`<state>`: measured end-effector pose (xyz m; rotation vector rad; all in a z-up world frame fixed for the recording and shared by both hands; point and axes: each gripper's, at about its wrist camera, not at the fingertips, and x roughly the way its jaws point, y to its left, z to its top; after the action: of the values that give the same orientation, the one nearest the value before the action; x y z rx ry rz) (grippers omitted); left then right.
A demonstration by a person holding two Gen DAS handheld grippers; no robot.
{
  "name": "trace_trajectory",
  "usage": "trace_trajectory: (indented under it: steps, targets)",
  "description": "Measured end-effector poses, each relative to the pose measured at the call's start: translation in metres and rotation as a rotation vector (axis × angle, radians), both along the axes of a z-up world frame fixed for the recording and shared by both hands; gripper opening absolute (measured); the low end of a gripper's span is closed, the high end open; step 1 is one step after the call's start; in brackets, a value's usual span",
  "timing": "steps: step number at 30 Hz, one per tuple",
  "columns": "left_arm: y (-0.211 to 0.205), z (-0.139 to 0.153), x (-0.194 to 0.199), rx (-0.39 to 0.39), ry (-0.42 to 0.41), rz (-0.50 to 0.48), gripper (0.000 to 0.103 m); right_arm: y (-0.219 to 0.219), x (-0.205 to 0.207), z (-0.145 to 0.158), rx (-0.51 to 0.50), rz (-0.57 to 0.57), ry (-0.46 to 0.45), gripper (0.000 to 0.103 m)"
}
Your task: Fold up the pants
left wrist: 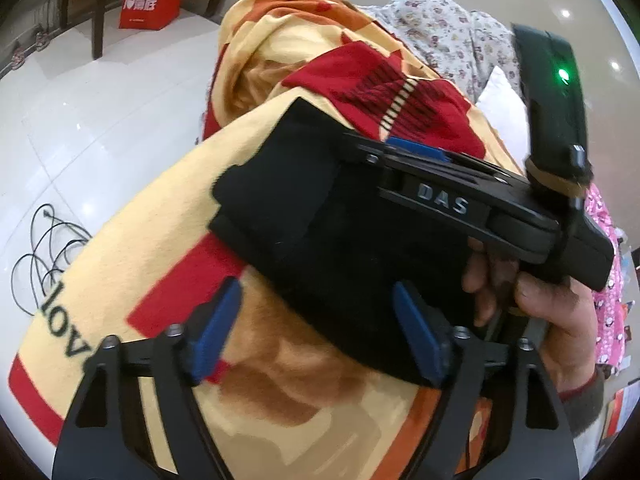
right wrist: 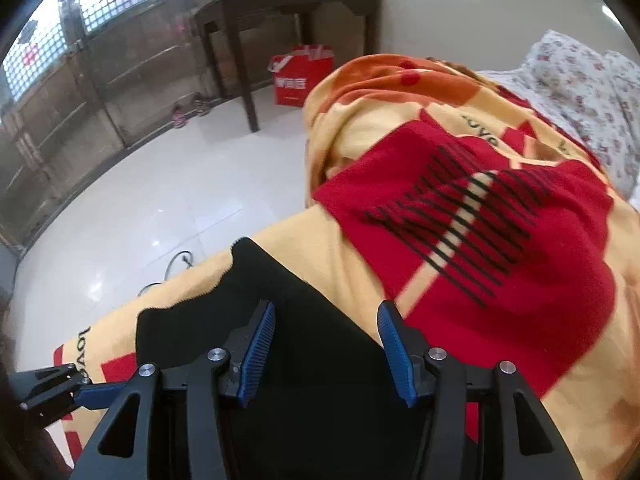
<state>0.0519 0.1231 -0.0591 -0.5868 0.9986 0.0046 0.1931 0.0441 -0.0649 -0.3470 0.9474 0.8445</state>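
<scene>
The black pants (left wrist: pixel 304 216) lie folded in a compact stack on the yellow and red blanket (left wrist: pixel 160 240). My left gripper (left wrist: pixel 320 320) is open just above the stack's near edge, holding nothing. The right gripper's body (left wrist: pixel 480 208) lies across the far side of the stack, held in a hand. In the right wrist view the pants (right wrist: pixel 304 360) fill the lower middle. My right gripper (right wrist: pixel 326 352) hovers open over them, empty. The left gripper's blue finger (right wrist: pixel 96 394) shows at the lower left edge.
The blanket (right wrist: pixel 500 280) covers a bed with floral bedding (right wrist: pixel 580 92) at the far right. White tiled floor (right wrist: pixel 160 200) lies to the left, with a black cable (left wrist: pixel 44 248), a red shopping bag (right wrist: pixel 300 76) and a dark wooden table (right wrist: pixel 280 8).
</scene>
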Motion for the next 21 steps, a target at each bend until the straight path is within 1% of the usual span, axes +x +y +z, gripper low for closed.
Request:
trace_trajectory:
  steps: [3, 5, 7, 8, 9, 10, 11, 12, 13, 15, 21]
  targets:
    - [-0.002, 0.000, 0.005, -0.003, -0.012, -0.005, 0.080, 0.007, 0.002, -0.010, 0.002, 0.034, 0.047, 0.054]
    - [0.001, 0.000, 0.007, -0.030, -0.024, -0.002, 0.080, 0.008, 0.001, -0.013, 0.021, 0.032, 0.045, 0.054]
    - [0.005, -0.001, 0.009, -0.068, -0.043, 0.002, 0.078, 0.006, -0.001, -0.013, 0.053, 0.028, 0.041, 0.044]
    - [0.006, -0.002, 0.010, -0.076, -0.046, 0.005, 0.061, 0.005, -0.004, -0.011, 0.063, 0.024, 0.038, 0.041]
    - [0.007, -0.004, 0.011, -0.077, -0.034, 0.007, 0.041, 0.003, -0.007, -0.009, 0.075, 0.020, 0.034, 0.032]
    - [0.009, -0.006, 0.012, -0.072, -0.026, 0.015, 0.034, 0.001, -0.008, -0.007, 0.089, 0.016, 0.034, 0.024]
    - [0.009, -0.006, 0.013, -0.074, -0.027, 0.016, 0.025, -0.003, -0.010, -0.004, 0.103, 0.010, 0.034, 0.021]
    - [0.010, -0.005, 0.013, -0.084, -0.034, 0.004, 0.020, -0.005, -0.011, -0.001, 0.114, 0.005, 0.033, 0.017]
    - [0.009, -0.002, 0.012, -0.082, -0.045, -0.007, 0.018, -0.009, -0.014, 0.003, 0.129, 0.000, 0.029, 0.015]
    - [0.004, 0.011, 0.008, -0.049, -0.087, -0.025, 0.016, -0.017, -0.020, 0.016, 0.168, -0.011, 0.004, 0.013]
    - [-0.035, 0.065, -0.015, 0.109, -0.268, -0.114, 0.016, -0.062, -0.044, 0.071, 0.342, -0.064, -0.059, 0.013]
